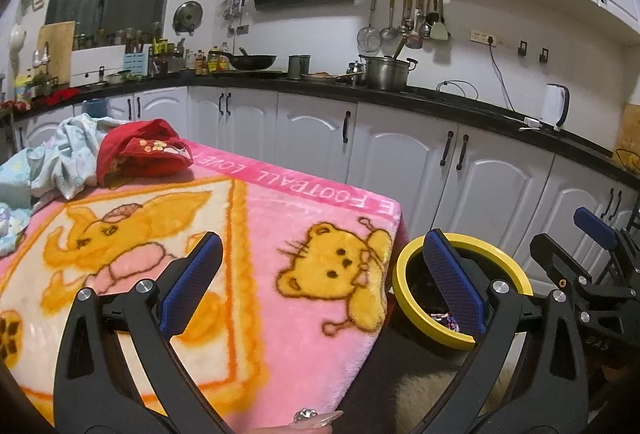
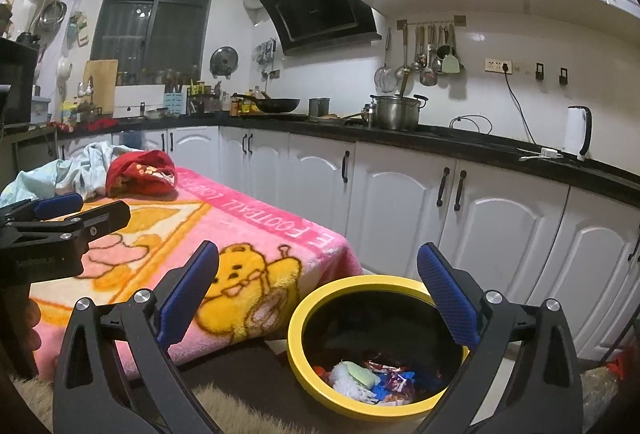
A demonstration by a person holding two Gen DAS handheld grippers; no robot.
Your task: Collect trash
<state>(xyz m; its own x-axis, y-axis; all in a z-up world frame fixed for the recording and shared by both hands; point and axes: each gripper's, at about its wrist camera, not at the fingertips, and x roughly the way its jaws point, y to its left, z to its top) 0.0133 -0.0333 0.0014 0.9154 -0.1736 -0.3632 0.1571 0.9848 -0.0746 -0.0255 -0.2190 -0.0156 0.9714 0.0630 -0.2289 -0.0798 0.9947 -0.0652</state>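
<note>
A pink cartoon blanket (image 1: 256, 218) covers the desk, with a red cloth (image 1: 140, 150) and pale blue garment (image 1: 68, 154) bunched at its far end, before white cabinets (image 1: 400, 162) under a black counter (image 1: 460, 102).

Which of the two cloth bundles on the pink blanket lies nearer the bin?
The red cloth; the pale blue cloth lies beyond it, farther from the yellow-rimmed bin.
</note>
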